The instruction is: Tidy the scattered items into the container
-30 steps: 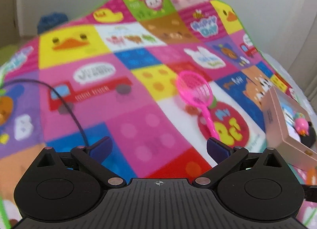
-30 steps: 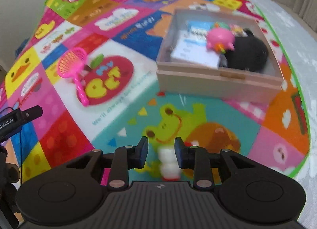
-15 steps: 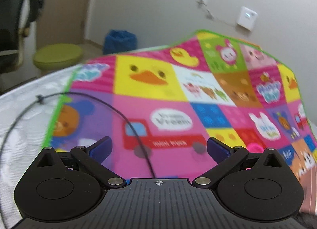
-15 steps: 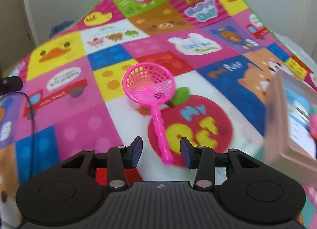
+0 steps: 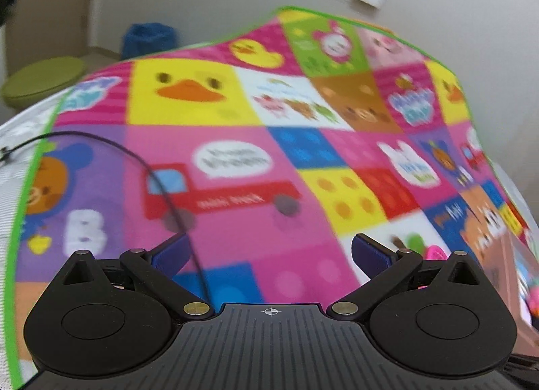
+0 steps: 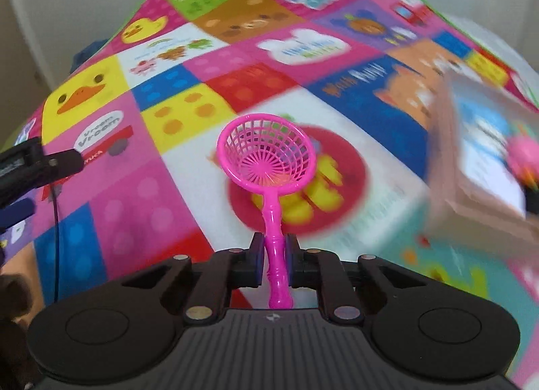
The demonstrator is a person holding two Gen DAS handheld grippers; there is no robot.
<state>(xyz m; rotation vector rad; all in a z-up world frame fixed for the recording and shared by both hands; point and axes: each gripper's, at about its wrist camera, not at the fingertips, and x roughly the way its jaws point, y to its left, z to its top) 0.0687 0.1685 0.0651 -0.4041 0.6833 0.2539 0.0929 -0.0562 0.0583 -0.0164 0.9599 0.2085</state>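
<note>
Right gripper [image 6: 273, 260]: fingers clamped on the handle of the pink toy net [image 6: 267, 159], basket ahead of the fingertips. Keep grip firm, lift, carry right to the box [image 6: 478, 167]. Left gripper [image 5: 267, 255]: fingers apart, empty.

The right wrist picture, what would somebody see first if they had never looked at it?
First, the bright pink plastic toy net in the middle, its thin handle pinched by the right hand-held gripper. Under it lies the colourful patchwork cartoon play mat. At the right edge sits a blurry pale pink cardboard box with toys inside.
</note>
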